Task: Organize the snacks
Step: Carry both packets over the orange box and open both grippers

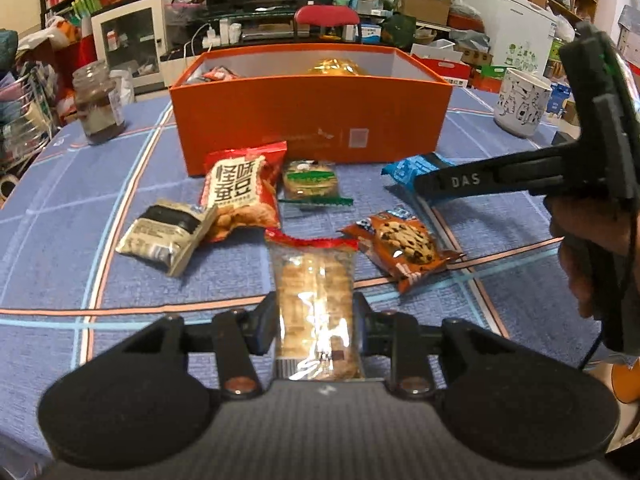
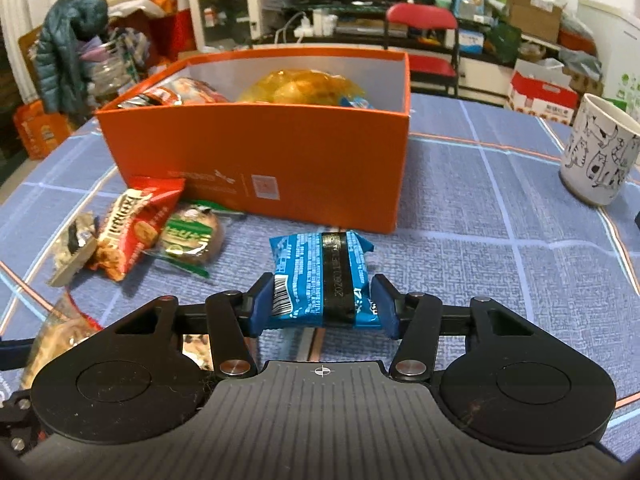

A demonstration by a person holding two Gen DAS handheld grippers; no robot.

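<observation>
Snacks lie loose on the blue checked tablecloth (image 1: 100,184) in front of the orange box (image 1: 312,120), which already holds a gold-wrapped item and a few packets; judged from this, sorting is partway done.

Left gripper (image 1: 316,328): jaws pressed onto the long sides of the clear cracker packet with red end seal (image 1: 314,280), pinching it lengthwise so the packet points toward 12 o'clock, at the box. A grip across the narrow width suits a stiff stack of crackers; it should not sag.

Right gripper (image 2: 324,300): blue pads sit against both edges of the blue snack packet (image 2: 320,272), barcode side up. Left pad is clearly in contact; right pad looks to be touching the crimped edge. Reading: pinching the packet, lightly. The packet rests on the cloth, just short of the box's near wall.

Still on the cloth in the left wrist view:
- chocolate-chip cookie packet (image 1: 404,248), at 2 o'clock from the cracker packet
- red bean-snack bag (image 1: 242,188), at 11 o'clock
- green-trimmed biscuit packet (image 1: 310,180), at 12 o'clock, near the box wall
- beige-and-black packet (image 1: 166,236), at 10 o'clock, leaning against the red bag

Cat-print mug (image 2: 598,152) and glass jar (image 1: 98,104) flank the box, clear of both lift paths.

Judgement: both hands are set to lift over the near wall together.
</observation>
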